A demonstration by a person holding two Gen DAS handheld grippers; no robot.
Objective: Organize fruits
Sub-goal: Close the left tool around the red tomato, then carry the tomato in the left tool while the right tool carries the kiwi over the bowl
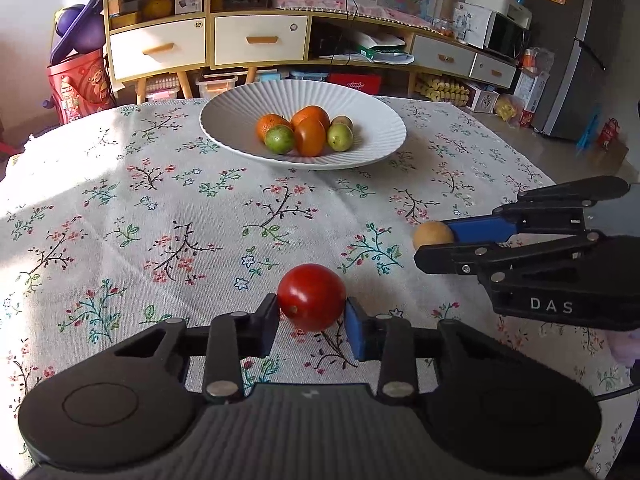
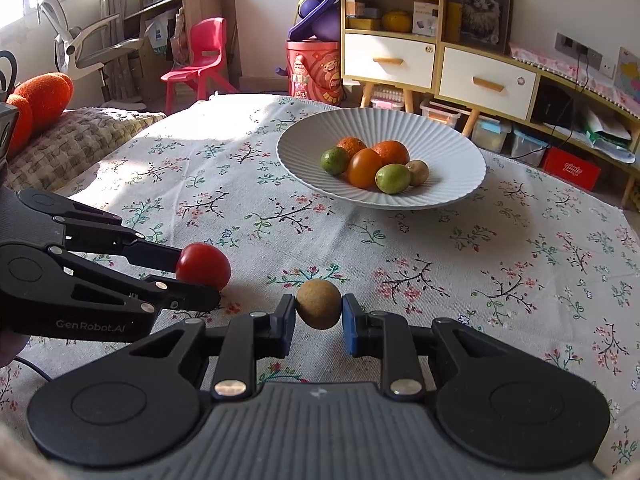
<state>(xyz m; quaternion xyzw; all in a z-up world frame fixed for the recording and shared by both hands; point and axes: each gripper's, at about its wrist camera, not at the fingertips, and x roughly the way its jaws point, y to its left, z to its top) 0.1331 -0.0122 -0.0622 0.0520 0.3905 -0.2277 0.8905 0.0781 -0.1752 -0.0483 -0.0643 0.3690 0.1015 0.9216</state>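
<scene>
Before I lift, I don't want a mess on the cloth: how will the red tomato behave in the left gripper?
The tomato looks smooth and glossy, so it may slip between the left gripper's pads. It is round, so it would likely roll across the tablecloth if dropped. Its thin skin probably bruises under a hard squeeze.

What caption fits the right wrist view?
Right gripper clamps a brown fruit; left gripper grips a red tomato.

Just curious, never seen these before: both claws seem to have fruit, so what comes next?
Probably lift both and carry them to the white bowl: the left claw pinches the red fruit, the right claw the brown fruit.
</scene>
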